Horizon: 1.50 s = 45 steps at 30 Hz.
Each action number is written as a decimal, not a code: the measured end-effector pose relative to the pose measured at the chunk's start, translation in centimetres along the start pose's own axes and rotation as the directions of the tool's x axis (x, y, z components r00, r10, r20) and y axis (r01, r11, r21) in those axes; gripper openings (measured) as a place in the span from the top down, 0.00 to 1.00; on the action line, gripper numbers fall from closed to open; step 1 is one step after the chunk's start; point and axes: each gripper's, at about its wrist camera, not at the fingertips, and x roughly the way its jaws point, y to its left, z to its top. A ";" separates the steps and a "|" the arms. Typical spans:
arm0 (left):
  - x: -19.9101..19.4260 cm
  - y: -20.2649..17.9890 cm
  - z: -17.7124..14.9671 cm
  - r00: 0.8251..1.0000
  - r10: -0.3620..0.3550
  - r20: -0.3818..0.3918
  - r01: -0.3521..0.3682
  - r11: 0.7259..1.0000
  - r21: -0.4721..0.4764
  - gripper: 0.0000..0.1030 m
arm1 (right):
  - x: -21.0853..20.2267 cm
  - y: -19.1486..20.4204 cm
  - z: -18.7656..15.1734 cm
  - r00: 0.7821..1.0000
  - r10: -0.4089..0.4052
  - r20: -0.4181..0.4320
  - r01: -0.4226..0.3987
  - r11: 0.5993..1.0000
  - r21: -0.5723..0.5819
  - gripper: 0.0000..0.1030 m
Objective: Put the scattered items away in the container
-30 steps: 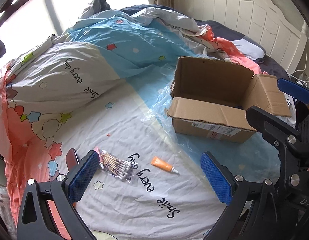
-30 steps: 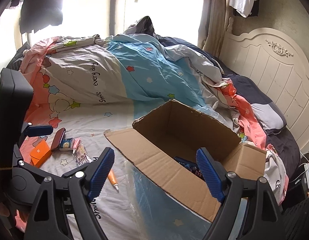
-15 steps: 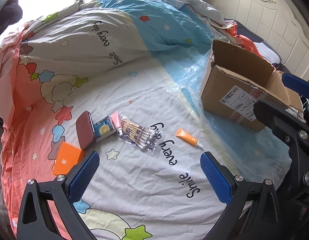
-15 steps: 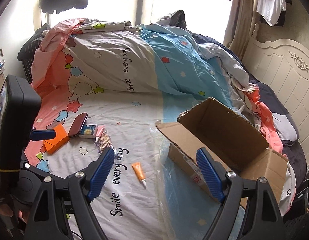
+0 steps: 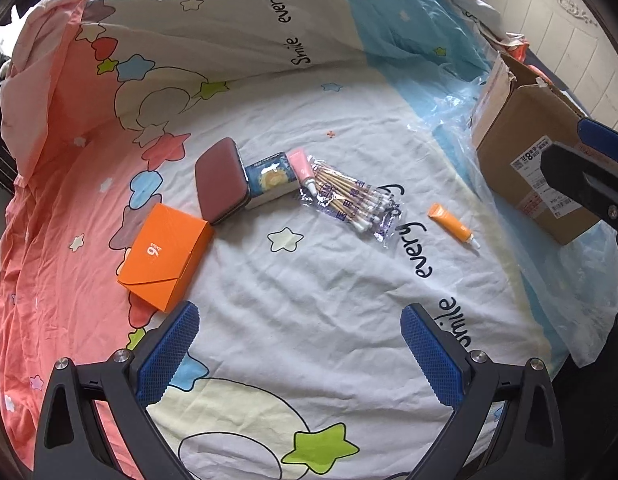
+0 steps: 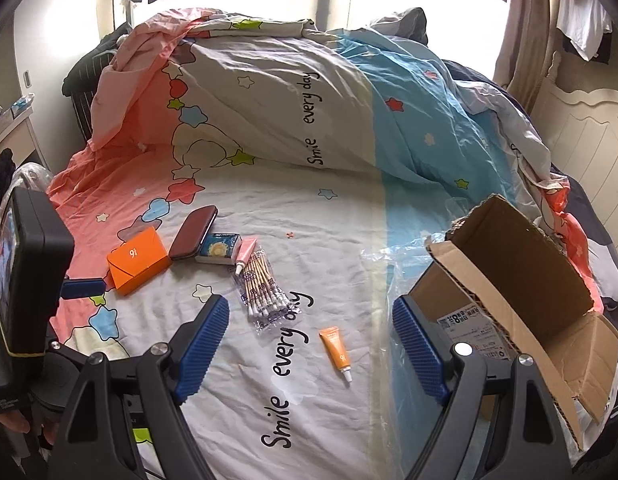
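Note:
Scattered on the bed sheet lie an orange box [image 5: 165, 256] [image 6: 137, 260], a maroon case [image 5: 223, 180] [image 6: 193, 233], a small blue box [image 5: 271, 180] [image 6: 219, 249], a pink tube [image 5: 303, 169] [image 6: 245, 255], a bag of cotton swabs [image 5: 355, 202] [image 6: 265, 288] and an orange tube [image 5: 453, 226] [image 6: 336, 348]. An open cardboard box [image 5: 529, 160] [image 6: 521, 296] stands at the right. My left gripper [image 5: 301, 354] hovers open above bare sheet, nearer than the items. My right gripper [image 6: 311, 348] is open over the orange tube, nothing held.
A bunched duvet [image 6: 309, 100] fills the far side of the bed. Clear plastic film [image 5: 449, 120] lies under and beside the cardboard box. A white headboard [image 6: 589, 140] stands at the right, and a dark device [image 6: 25, 280] sits at the left edge.
Both views have swung left and down from the cardboard box toward the scattered items, which now look larger and nearer. Both grippers stayed open and empty.

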 end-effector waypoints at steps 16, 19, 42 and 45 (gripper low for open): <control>3.5 5.9 -2.1 1.000 0.007 -0.012 -0.008 0.998 -0.067 0.00 | 6.5 4.9 -0.5 0.994 0.062 -0.094 -0.070 0.994 -0.085 0.21; 3.7 6.8 -1.9 1.000 0.011 0.003 -0.010 0.996 -0.083 0.00 | 7.3 5.4 -0.4 0.992 0.074 -0.103 -0.084 0.992 -0.098 0.21; 7.4 9.2 6.1 0.998 -0.052 0.036 0.058 0.977 -0.206 0.00 | 11.6 4.2 0.1 0.990 0.071 -0.125 -0.086 0.988 -0.125 0.21; 8.2 9.6 7.1 0.997 -0.068 0.042 0.076 0.967 -0.244 0.00 | 12.4 3.7 -0.1 0.987 0.084 -0.136 -0.101 0.988 -0.118 0.21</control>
